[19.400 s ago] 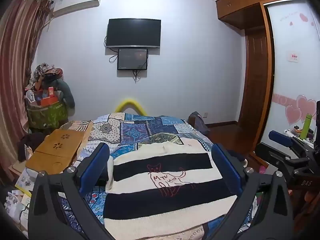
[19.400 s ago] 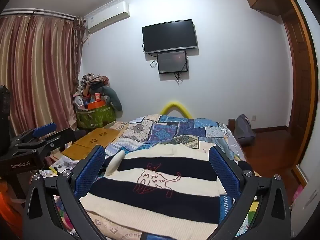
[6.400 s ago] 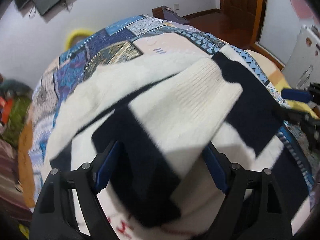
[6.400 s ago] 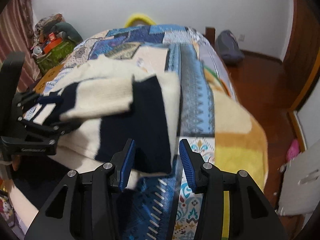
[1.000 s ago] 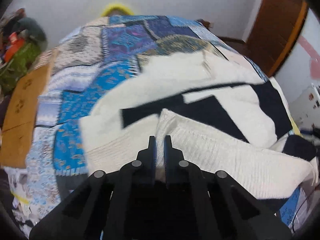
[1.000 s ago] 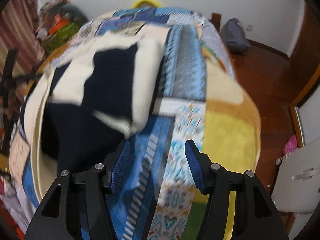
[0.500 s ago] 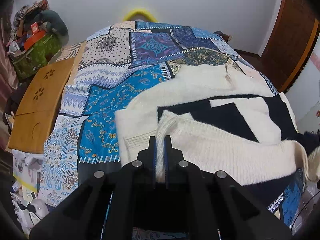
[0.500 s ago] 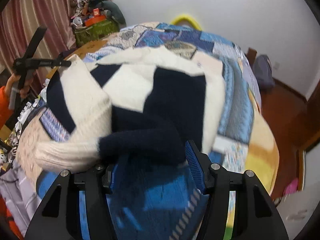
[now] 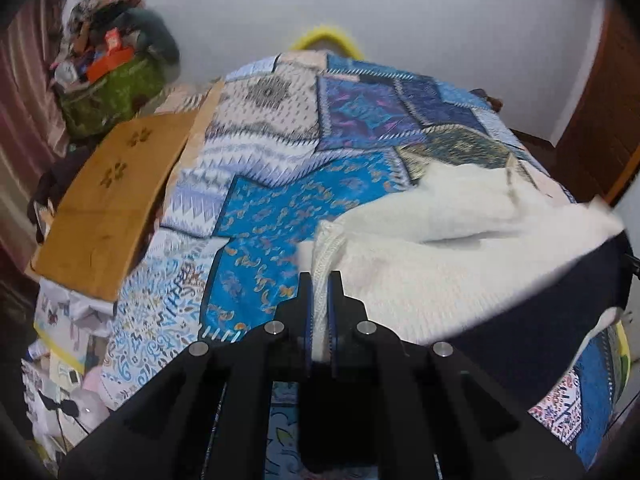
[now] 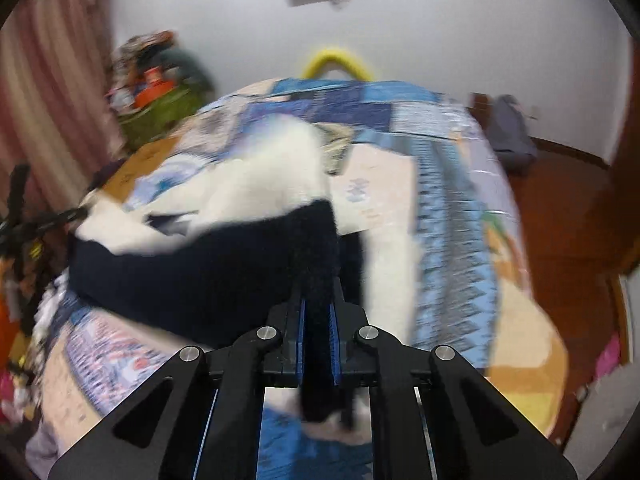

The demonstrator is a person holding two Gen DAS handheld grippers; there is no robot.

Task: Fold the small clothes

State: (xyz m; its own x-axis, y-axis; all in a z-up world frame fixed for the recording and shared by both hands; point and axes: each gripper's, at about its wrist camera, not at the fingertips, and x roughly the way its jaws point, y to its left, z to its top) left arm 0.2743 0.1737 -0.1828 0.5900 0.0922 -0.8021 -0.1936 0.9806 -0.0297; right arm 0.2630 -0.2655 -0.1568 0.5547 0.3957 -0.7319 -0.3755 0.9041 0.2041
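A cream and navy striped knit sweater [image 9: 452, 248] hangs stretched between both grippers above the patchwork bed quilt [image 9: 304, 200]. My left gripper [image 9: 320, 284] is shut on the sweater's cream ribbed edge. My right gripper [image 10: 318, 296] is shut on a navy part of the sweater [image 10: 224, 256]. In the right wrist view the left gripper [image 10: 76, 214] shows at the far left, holding the other end. The rest of the sweater sags onto the quilt [image 10: 448, 208].
A wooden lap table [image 9: 108, 196] lies on the bed's left side. A green bag heaped with clutter [image 9: 112, 84] stands by the curtain. A grey bag [image 10: 512, 132] sits on the wooden floor to the right. A yellow hoop [image 9: 324, 38] stands behind the bed.
My right gripper has shut on the navy part of the sweater. Both grippers have lifted the sweater's near edge and carried it up and away over the rest. The left stays shut.
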